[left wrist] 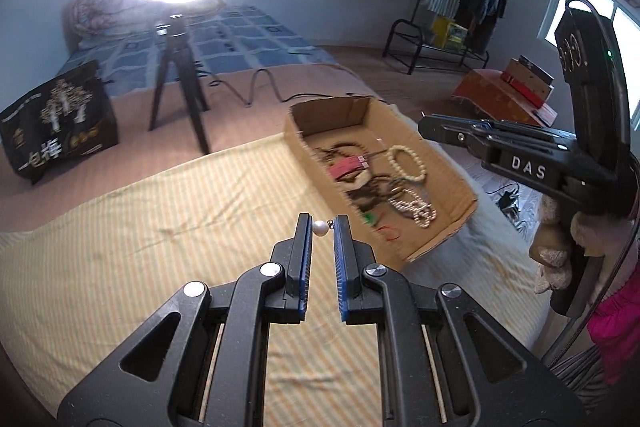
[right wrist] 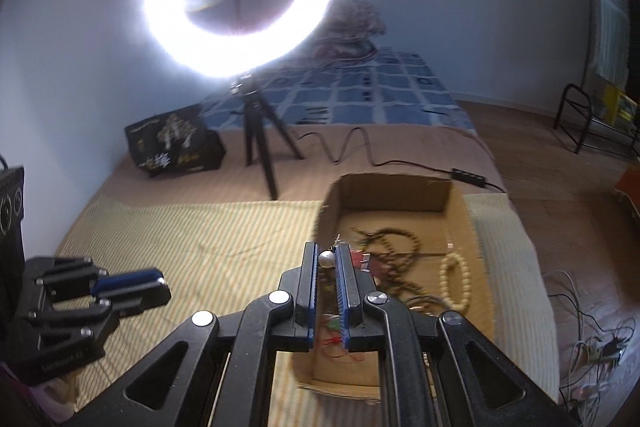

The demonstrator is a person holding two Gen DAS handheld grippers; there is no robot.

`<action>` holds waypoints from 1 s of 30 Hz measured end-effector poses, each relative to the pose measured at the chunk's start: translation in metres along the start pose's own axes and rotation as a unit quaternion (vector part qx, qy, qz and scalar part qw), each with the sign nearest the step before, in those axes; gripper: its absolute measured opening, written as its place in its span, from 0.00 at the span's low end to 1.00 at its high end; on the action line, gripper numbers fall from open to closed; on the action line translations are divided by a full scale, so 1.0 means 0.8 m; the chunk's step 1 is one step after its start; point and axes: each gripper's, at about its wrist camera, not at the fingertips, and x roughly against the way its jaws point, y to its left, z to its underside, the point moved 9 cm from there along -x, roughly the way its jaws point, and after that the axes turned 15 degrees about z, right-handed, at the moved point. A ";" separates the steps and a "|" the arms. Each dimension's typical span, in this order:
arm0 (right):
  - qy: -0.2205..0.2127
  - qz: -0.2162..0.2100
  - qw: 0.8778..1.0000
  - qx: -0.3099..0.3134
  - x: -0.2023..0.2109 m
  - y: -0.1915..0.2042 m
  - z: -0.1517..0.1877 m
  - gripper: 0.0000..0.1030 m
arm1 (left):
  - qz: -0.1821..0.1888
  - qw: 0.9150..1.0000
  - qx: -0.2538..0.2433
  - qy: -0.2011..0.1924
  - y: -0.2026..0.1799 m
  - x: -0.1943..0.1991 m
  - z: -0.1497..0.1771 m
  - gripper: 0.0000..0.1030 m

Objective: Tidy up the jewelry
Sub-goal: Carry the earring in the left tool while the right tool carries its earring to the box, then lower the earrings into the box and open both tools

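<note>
A cardboard box [left wrist: 452, 183] on the striped cloth holds a tangle of jewelry: a cream bead bracelet [left wrist: 406, 163], pearl strands [left wrist: 416, 209], dark bead necklaces and a red piece. My left gripper [left wrist: 322, 227] is shut on a pearl earring [left wrist: 320, 227], held above the cloth to the left of the box. My right gripper [right wrist: 327, 259] is shut on another pearl earring [right wrist: 326, 259], held over the box [right wrist: 464, 223]. The right gripper also shows in the left wrist view [left wrist: 440, 131], and the left gripper shows in the right wrist view [right wrist: 132, 281].
A ring light on a tripod [left wrist: 176, 67] stands behind the cloth with its cable [left wrist: 256, 87] trailing across the bed. A black printed bag [left wrist: 60, 119] sits at the far left. Cables and plugs [right wrist: 592, 343] lie on the floor at the right.
</note>
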 end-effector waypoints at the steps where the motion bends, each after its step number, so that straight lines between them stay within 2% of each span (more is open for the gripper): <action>1: 0.000 0.003 1.000 -0.003 0.000 -0.007 -0.002 0.06 | 0.005 1.000 0.000 0.000 -0.005 -0.006 -0.003 0.09; 7: 0.002 0.016 1.000 -0.021 -0.011 -0.046 -0.008 0.06 | 0.019 1.000 -0.009 0.003 -0.033 -0.035 -0.013 0.09; 16: 0.017 0.032 0.999 -0.028 -0.038 -0.074 -0.001 0.06 | 0.030 0.999 -0.020 0.009 -0.061 -0.071 -0.027 0.09; 30: 0.037 0.030 0.998 -0.044 -0.066 -0.092 0.006 0.06 | 0.025 0.999 -0.014 0.027 -0.062 -0.111 -0.027 0.09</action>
